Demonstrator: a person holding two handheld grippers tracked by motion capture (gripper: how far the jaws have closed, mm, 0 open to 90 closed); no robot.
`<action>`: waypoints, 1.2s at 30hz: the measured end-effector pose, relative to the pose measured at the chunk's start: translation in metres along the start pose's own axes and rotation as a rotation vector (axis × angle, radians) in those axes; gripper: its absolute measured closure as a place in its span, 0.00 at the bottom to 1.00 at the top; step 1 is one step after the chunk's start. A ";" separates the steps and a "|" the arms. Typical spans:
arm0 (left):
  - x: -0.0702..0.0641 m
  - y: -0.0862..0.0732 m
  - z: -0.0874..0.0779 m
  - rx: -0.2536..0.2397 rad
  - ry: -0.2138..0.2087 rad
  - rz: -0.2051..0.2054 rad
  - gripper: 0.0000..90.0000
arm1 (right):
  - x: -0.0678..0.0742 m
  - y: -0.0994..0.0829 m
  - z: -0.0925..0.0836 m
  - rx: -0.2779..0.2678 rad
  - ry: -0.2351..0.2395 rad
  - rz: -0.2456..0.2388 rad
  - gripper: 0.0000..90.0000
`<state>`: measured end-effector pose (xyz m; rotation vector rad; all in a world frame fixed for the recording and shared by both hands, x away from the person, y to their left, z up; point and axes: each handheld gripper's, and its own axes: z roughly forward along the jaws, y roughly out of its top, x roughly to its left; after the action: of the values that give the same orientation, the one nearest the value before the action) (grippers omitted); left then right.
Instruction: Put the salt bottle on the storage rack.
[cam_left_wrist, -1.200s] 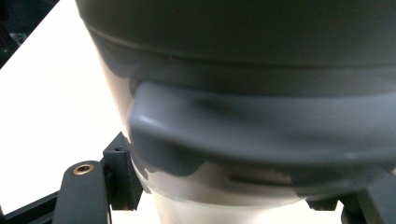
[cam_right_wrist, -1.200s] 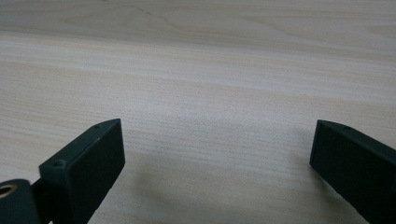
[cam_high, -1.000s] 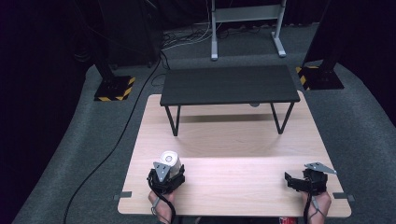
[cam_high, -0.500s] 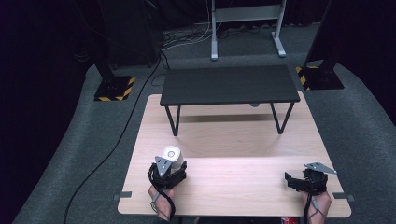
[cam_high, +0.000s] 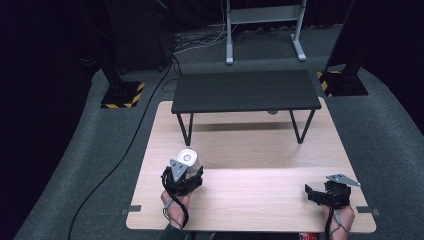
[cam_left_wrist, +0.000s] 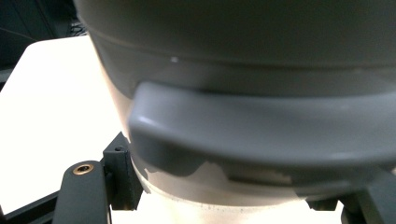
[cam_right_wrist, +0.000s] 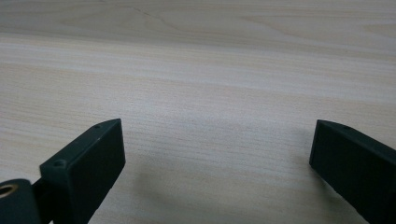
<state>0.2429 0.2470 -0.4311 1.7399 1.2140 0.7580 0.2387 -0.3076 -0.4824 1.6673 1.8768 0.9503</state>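
Your left gripper (cam_high: 186, 167), lower left, is clamped on the cup (cam_high: 187, 159); it looks rigid, light and probably slippery, so hold mid-wall. Right gripper (cam_high: 312, 194), lower right, is apart.

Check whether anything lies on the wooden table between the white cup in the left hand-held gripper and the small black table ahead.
Nothing visible does. The left hand-held gripper is shut on the white cup, and the wooden table between it and the small black table is bare.
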 end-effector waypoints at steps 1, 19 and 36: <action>0.000 0.001 0.000 0.001 -0.002 0.003 0.33 | 0.000 0.000 0.000 -0.001 0.000 0.000 0.02; 0.006 0.031 0.014 -0.006 -0.059 0.034 0.33 | 0.000 -0.001 0.000 -0.003 0.000 0.005 0.02; 0.012 0.055 0.029 0.003 -0.107 0.059 0.33 | 0.000 -0.001 0.000 -0.003 0.000 0.006 0.02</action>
<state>0.2943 0.2410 -0.3942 1.8018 1.0965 0.6883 0.2381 -0.3081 -0.4826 1.6725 1.8705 0.9549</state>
